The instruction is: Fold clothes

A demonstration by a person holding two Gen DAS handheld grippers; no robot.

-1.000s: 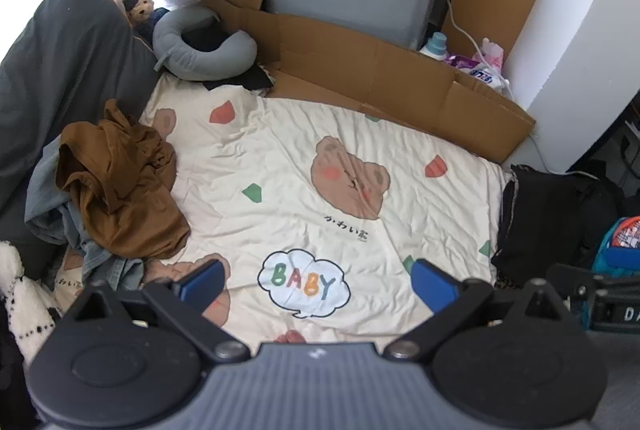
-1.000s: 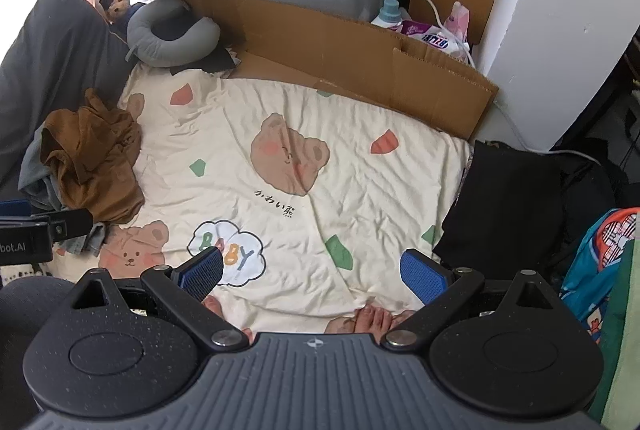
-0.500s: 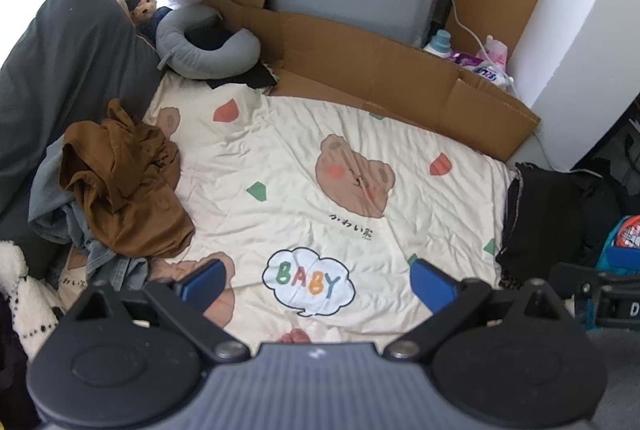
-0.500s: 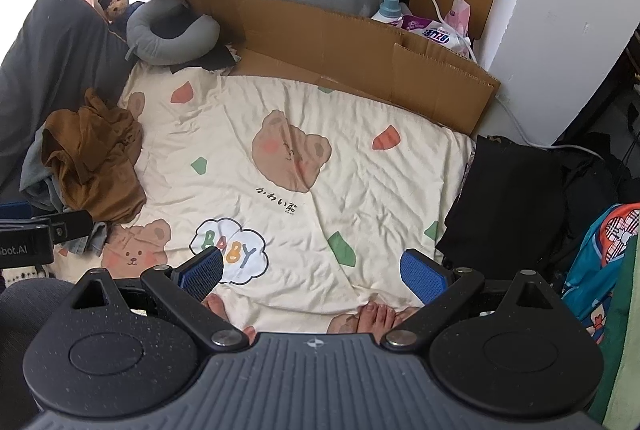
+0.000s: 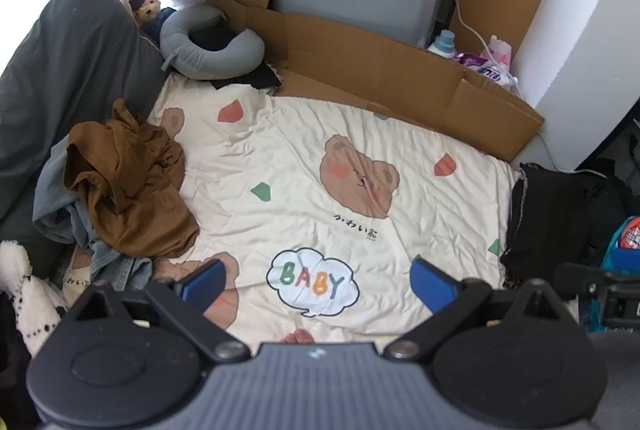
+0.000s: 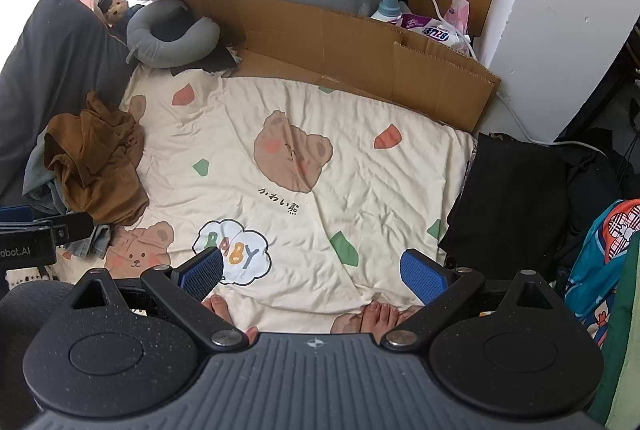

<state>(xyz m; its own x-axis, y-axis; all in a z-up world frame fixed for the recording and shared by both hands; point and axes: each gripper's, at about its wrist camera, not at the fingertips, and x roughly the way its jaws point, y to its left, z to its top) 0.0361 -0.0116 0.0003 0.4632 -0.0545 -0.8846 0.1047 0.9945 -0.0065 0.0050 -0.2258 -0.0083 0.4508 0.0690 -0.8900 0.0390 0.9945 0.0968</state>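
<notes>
Two claws hang over the bed, both spread wide and holding nothing. At the far left a heap of clothes sits on the edge of the bear-print blanket [image 5: 280, 166], against a dark cushion [image 5: 60, 78]: a brown garment [image 5: 128, 190] lies crumpled on top, with grey-blue fabric [image 5: 52, 198] and some denim [image 5: 116, 262] poking out beneath it. The left claw [image 5: 316, 280] is above the near part of the blanket, close to the heap but not touching it. The right claw [image 6: 312, 272] floats over the blanket's near edge, well apart from the clothes, with the person's bare toes [image 6: 380, 314] showing just below it. At the far right a black garment [image 6: 516, 198] is draped off the blanket's side. I judge the main risk is a grab into the tangled heap: the layers overlap, so a pinch could catch two pieces at once or snag the blanket and drag it along.
</notes>
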